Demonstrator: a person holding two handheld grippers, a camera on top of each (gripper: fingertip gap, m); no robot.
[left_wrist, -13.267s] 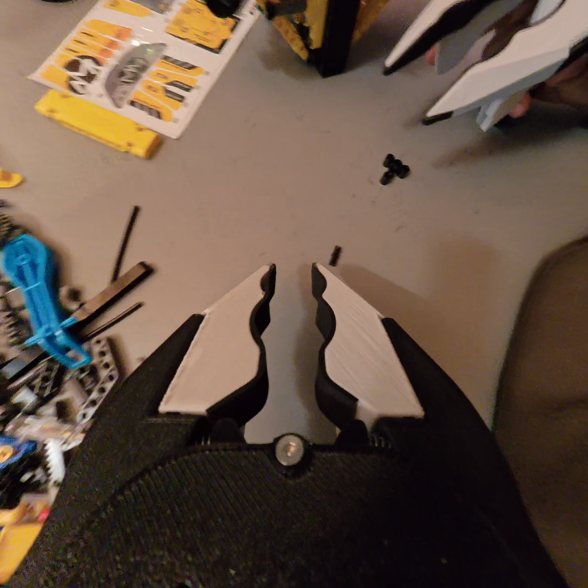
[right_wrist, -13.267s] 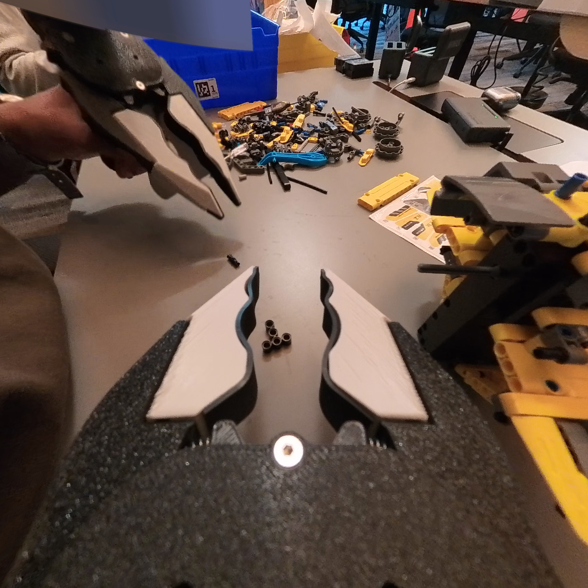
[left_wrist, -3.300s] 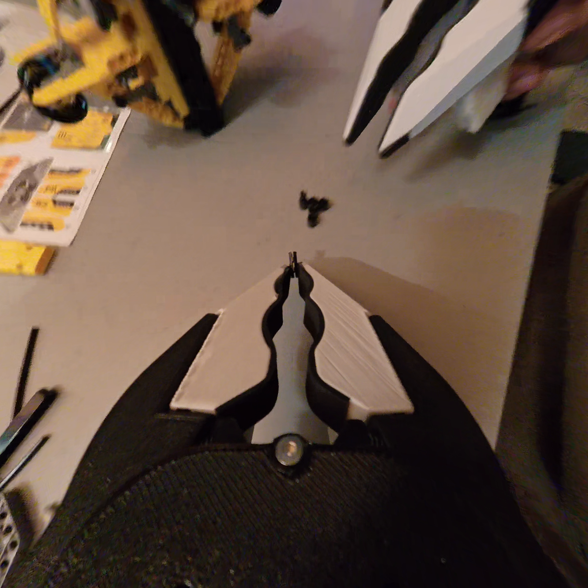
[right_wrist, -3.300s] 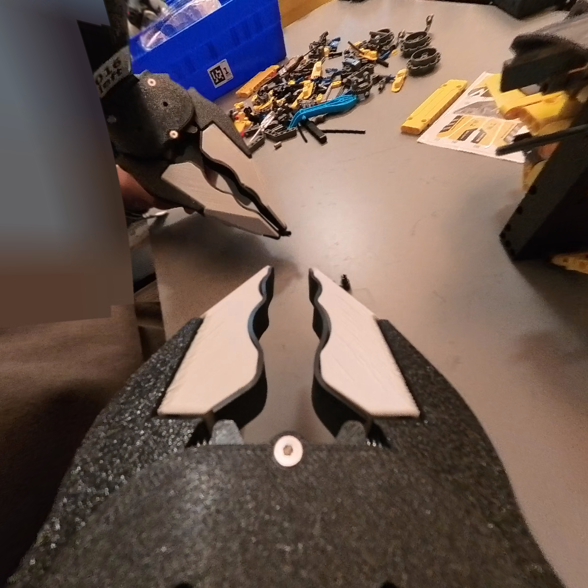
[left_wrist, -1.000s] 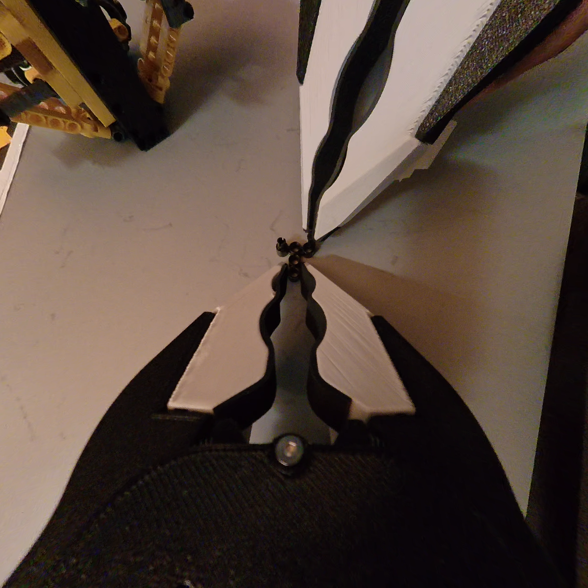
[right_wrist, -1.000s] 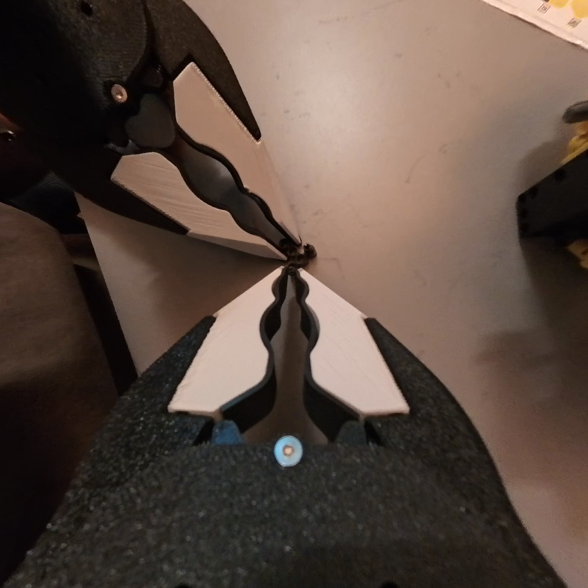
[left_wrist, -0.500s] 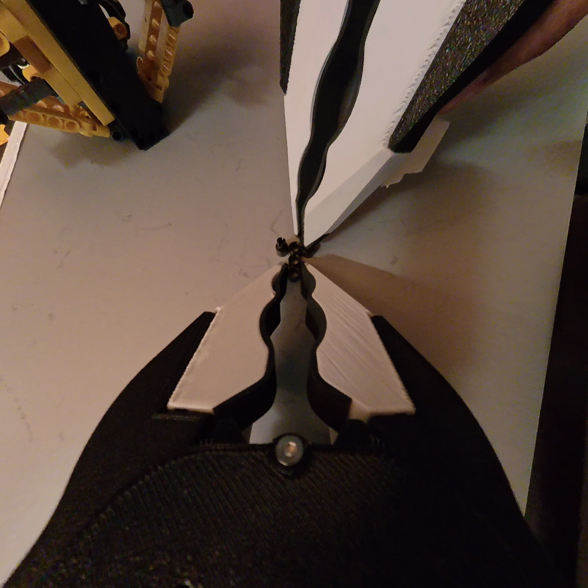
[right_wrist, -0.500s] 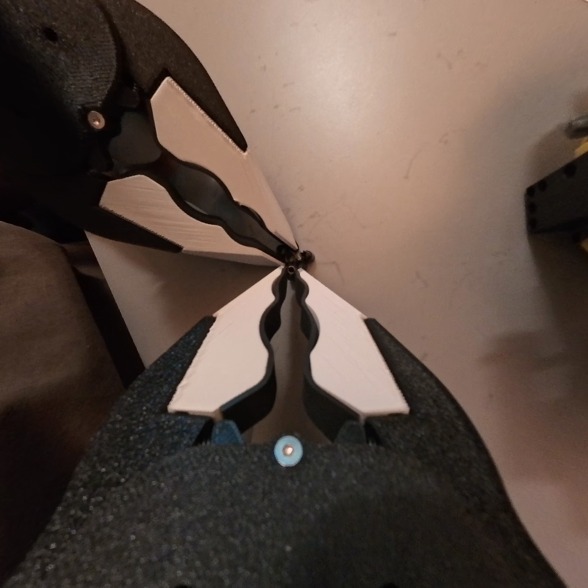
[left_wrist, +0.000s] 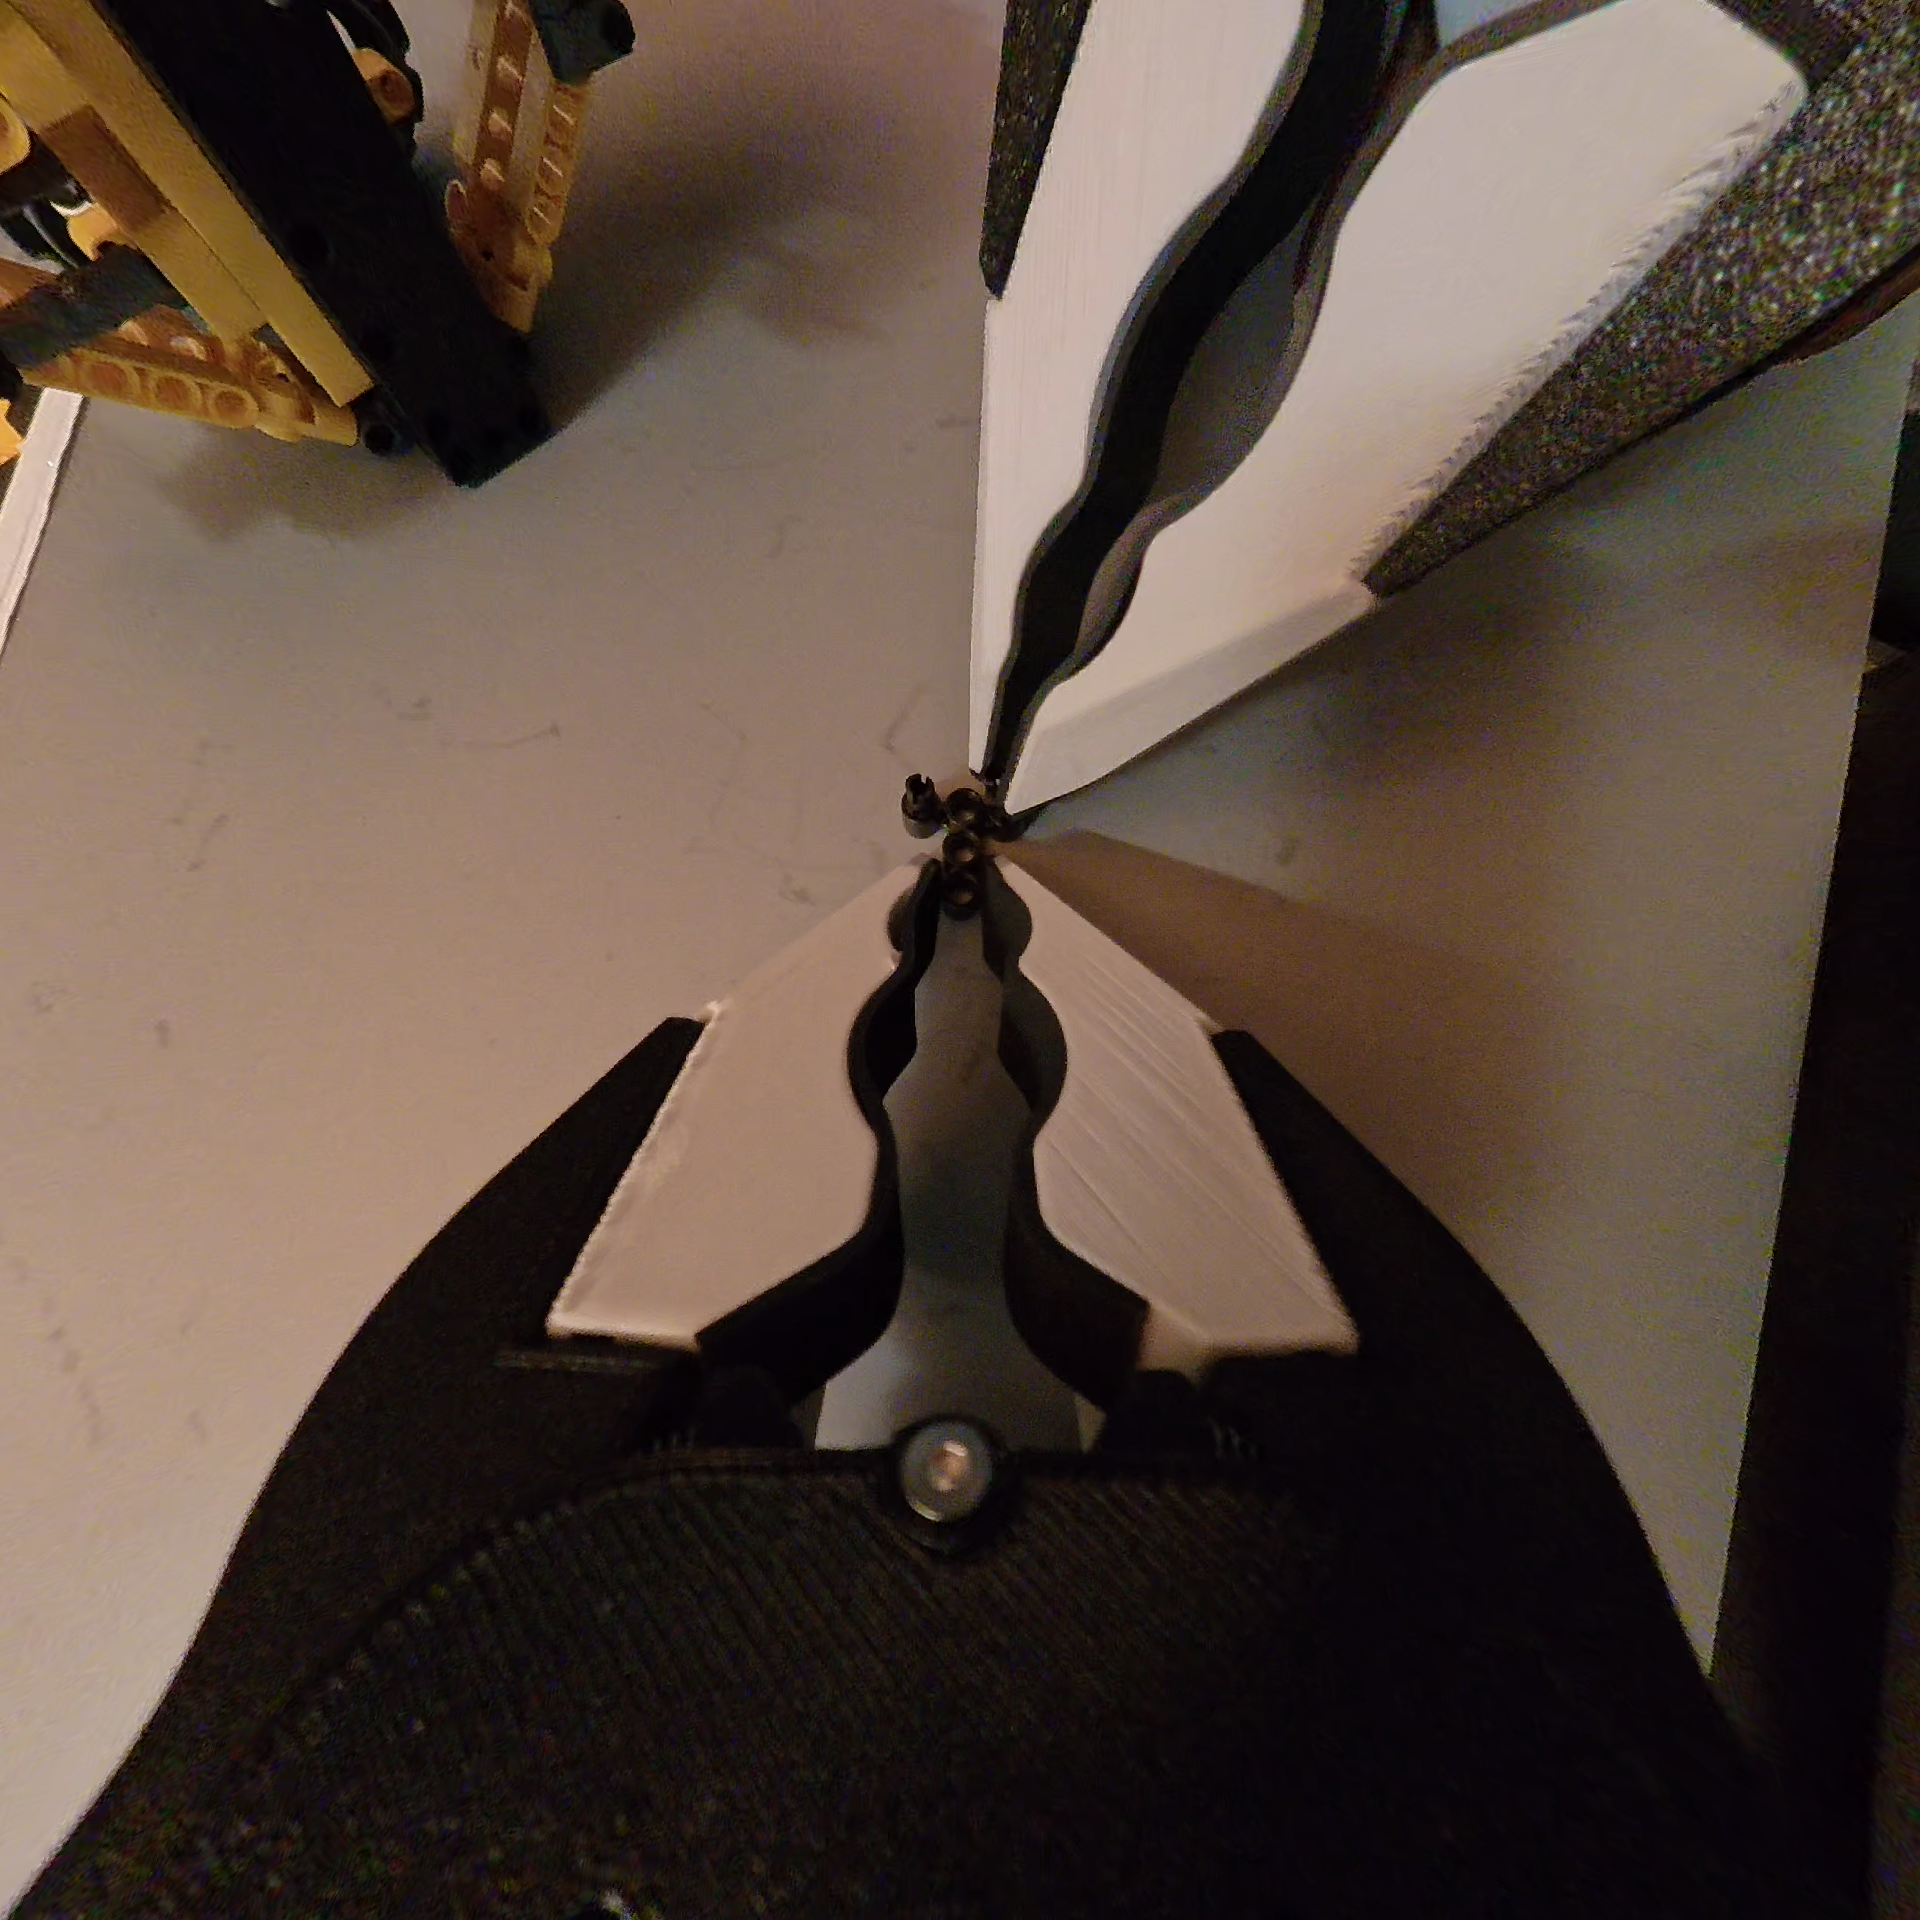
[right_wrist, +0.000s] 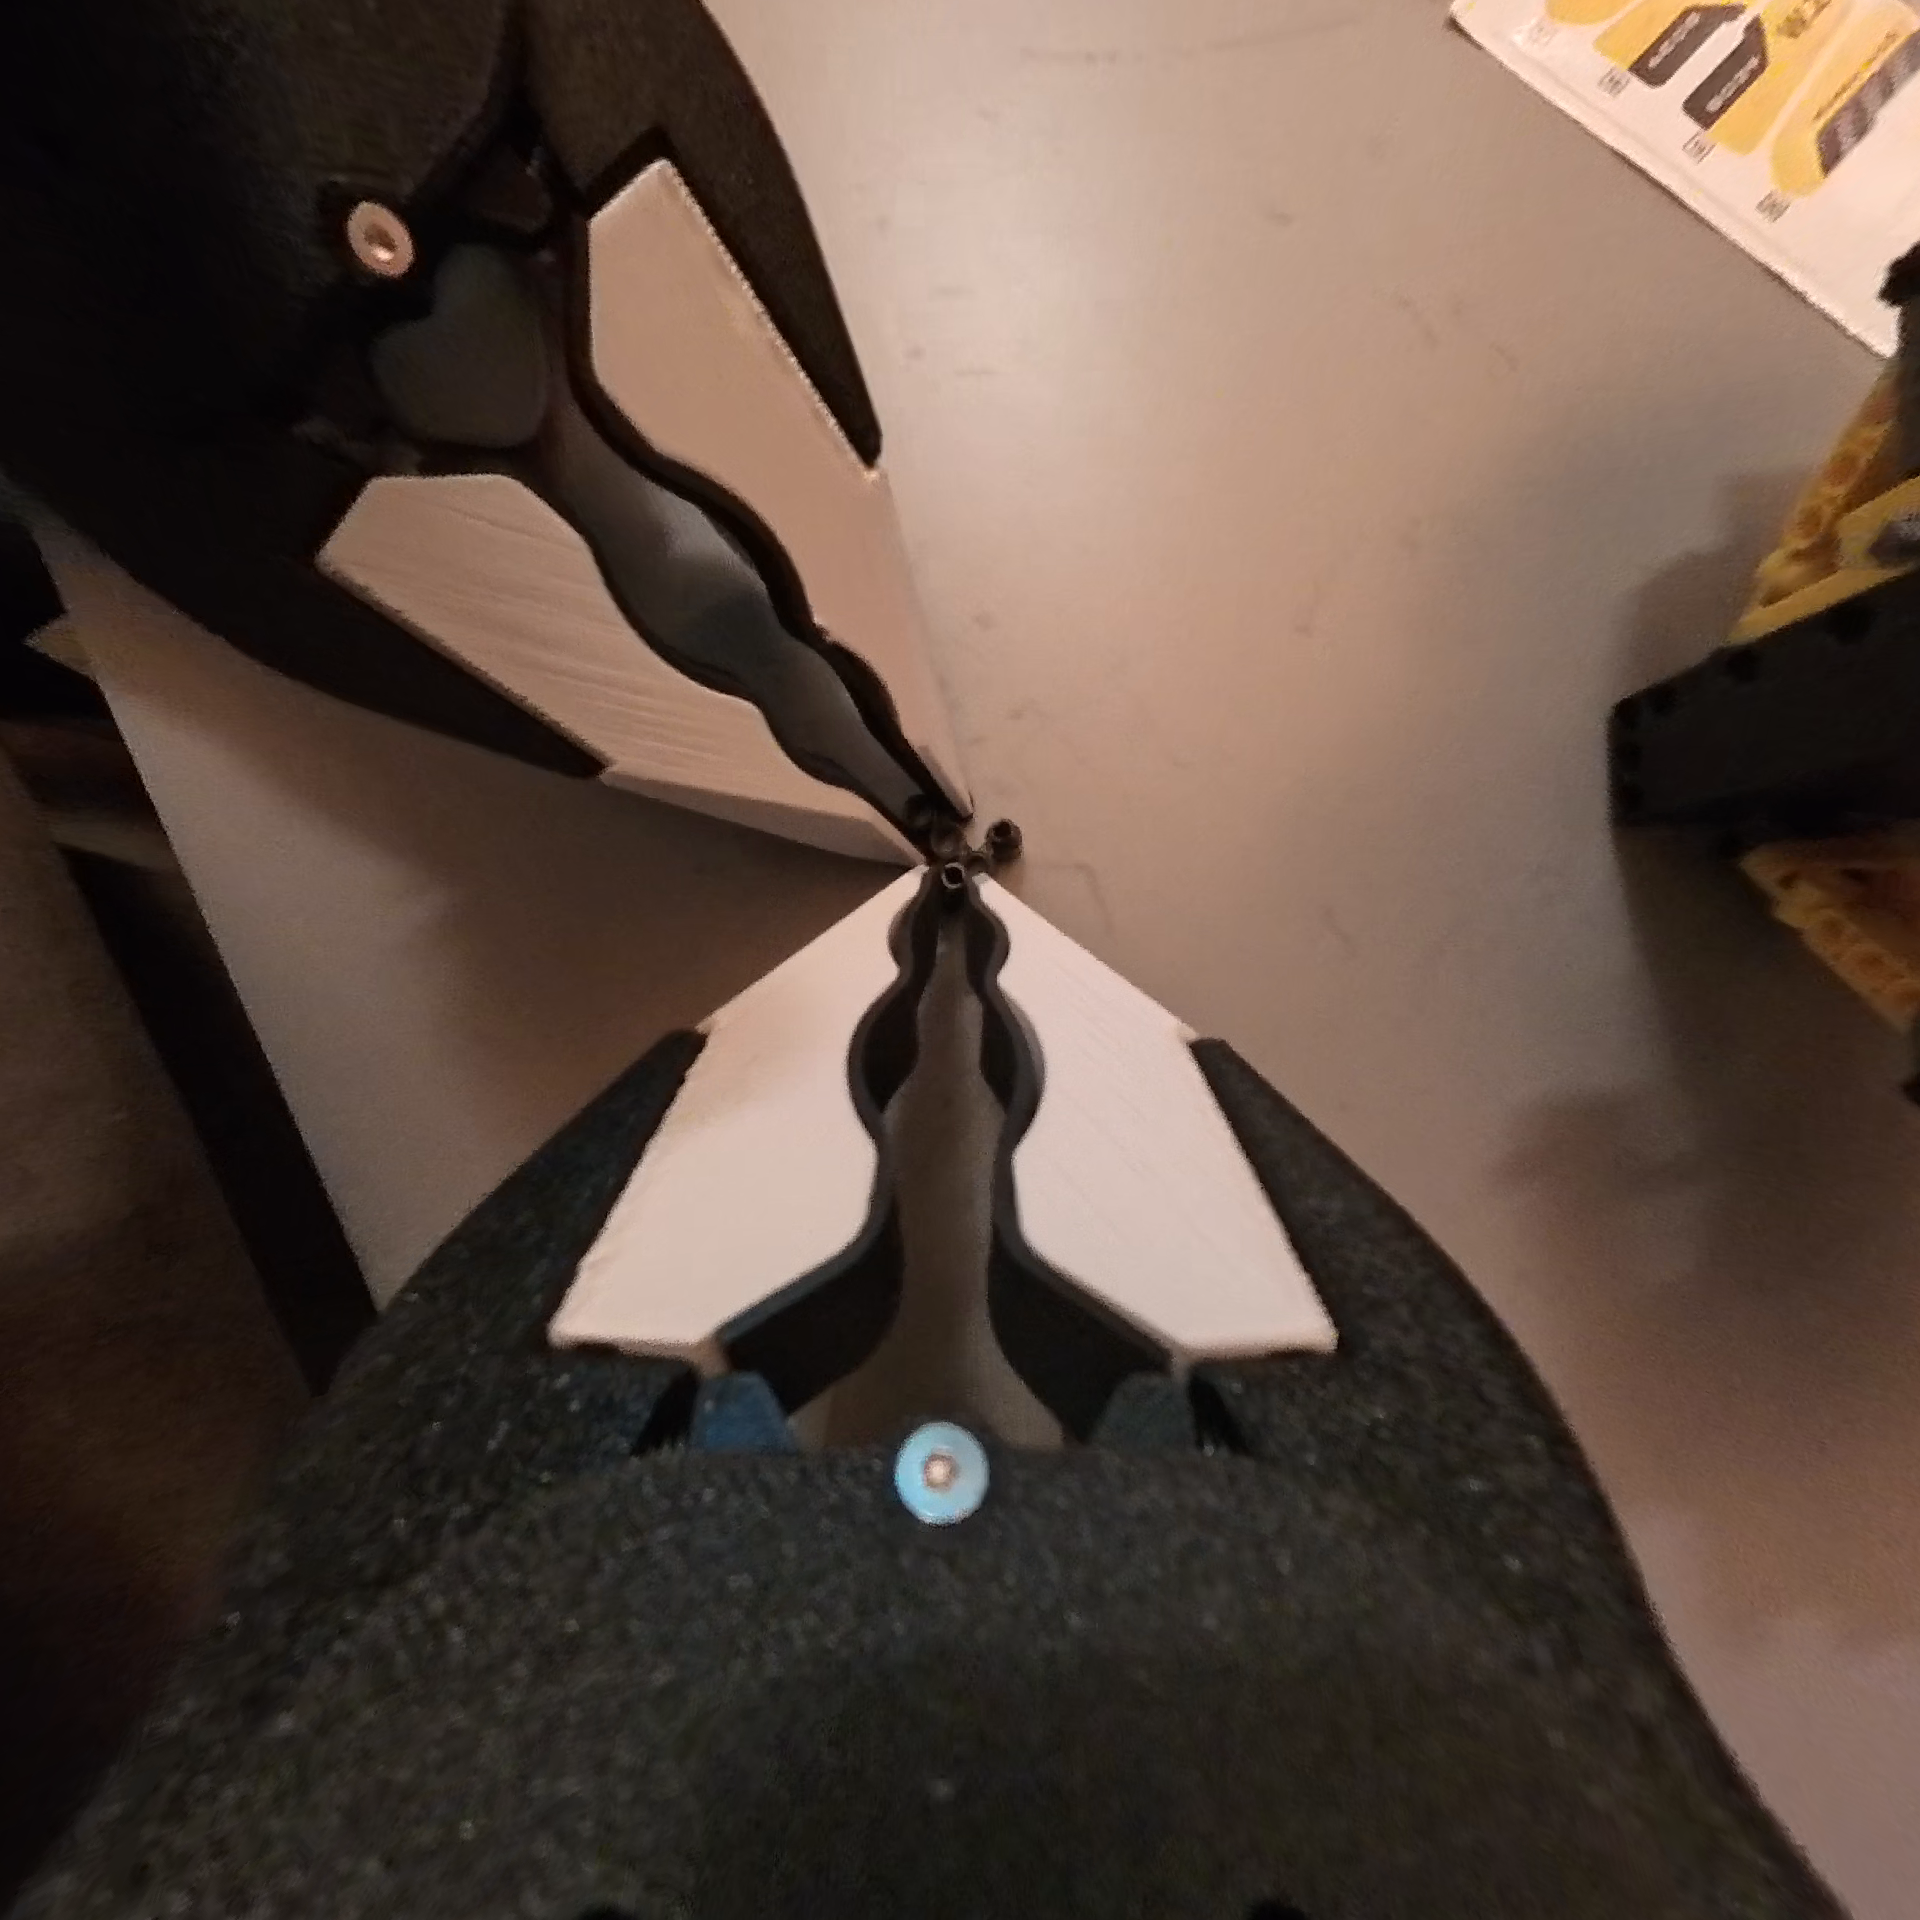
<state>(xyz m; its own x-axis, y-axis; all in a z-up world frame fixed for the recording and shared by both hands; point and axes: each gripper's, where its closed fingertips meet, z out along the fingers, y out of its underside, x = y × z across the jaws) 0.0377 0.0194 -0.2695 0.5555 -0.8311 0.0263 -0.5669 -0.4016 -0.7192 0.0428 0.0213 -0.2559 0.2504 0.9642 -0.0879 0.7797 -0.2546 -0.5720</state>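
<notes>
Basically both tongs nipped tip-to-tip on one tiny black connector cluster (left_wrist: 958, 831) above the grey table (left_wrist: 416, 831): left gripper (left_wrist: 961, 883) & right gripper (right_wrist: 951, 878) nearly closed, so any twist/slack could pop it loose.

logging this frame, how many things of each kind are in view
grippers: 2, left gripper and right gripper
black connector cluster: 1
yellow and black brick model: 1
printed sheet: 1
table: 1
total: 6
</notes>
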